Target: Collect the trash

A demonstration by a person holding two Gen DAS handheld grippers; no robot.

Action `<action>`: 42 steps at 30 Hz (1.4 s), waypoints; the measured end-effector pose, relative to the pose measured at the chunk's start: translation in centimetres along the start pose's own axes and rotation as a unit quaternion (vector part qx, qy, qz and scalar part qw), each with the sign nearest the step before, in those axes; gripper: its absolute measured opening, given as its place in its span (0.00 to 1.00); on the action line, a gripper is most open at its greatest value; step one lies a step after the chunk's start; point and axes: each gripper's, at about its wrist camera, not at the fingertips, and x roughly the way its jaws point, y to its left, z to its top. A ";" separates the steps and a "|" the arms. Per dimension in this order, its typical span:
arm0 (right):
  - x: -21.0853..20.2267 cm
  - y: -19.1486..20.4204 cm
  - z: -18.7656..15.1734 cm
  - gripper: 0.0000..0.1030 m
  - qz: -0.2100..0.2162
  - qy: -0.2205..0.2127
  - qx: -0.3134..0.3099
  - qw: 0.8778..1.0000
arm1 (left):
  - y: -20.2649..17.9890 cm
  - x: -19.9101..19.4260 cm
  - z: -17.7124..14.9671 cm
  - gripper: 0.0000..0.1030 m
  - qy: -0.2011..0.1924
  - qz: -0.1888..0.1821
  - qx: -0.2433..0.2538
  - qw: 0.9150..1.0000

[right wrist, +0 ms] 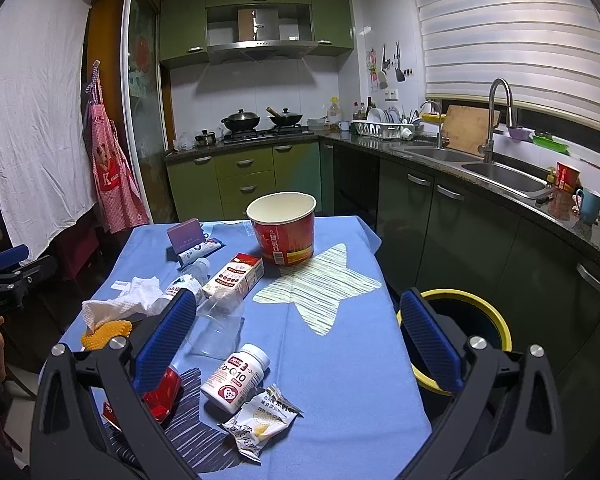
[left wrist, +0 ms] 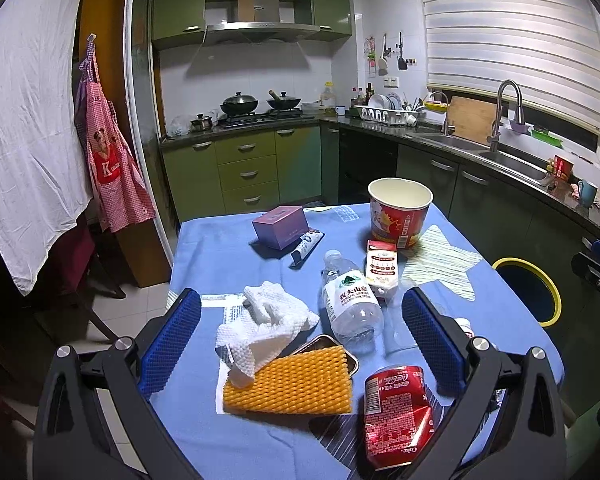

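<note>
The left gripper (left wrist: 302,342) is hovering above the near part of the table (right wrist: 340,360), its blue-padded jaws spread wide and gripping nothing. Beneath and between them, a crumpled white paper towel (left wrist: 264,326) is lying partly over an orange sponge (left wrist: 290,384), and the sponge is resting on a small metal tray (left wrist: 332,346). Just right of the towel, a clear plastic water bottle (left wrist: 350,298) is lying on its side, touching a small red-and-white carton (left wrist: 382,266). A crushed red cola can (left wrist: 396,412) is lying at the near edge, close to the left gripper's right finger (left wrist: 432,344). Farther back, a purple box (left wrist: 280,226) is sitting beside a small tube (left wrist: 306,246), and a red paper bucket (left wrist: 400,212) is standing upright with its mouth open.

The right gripper (right wrist: 296,338) is hovering over the right half of the table, its jaws also spread wide and holding nothing. Between its fingers, a white supplement bottle (right wrist: 236,376) is lying on its side, touching a torn snack wrapper (right wrist: 260,424) at the near edge. A clear plastic cup (right wrist: 220,328) is lying on its side just beyond the bottle. To the right of the table, a dark bin with a yellow rim (right wrist: 496,320) is standing on the floor, partly behind the right finger (right wrist: 428,340).
</note>
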 end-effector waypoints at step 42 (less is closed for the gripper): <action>1.1 0.0 -0.6 0.94 -0.002 0.009 0.004 1.000 | -0.5 0.4 -0.2 0.97 0.012 -0.006 0.009 1.000</action>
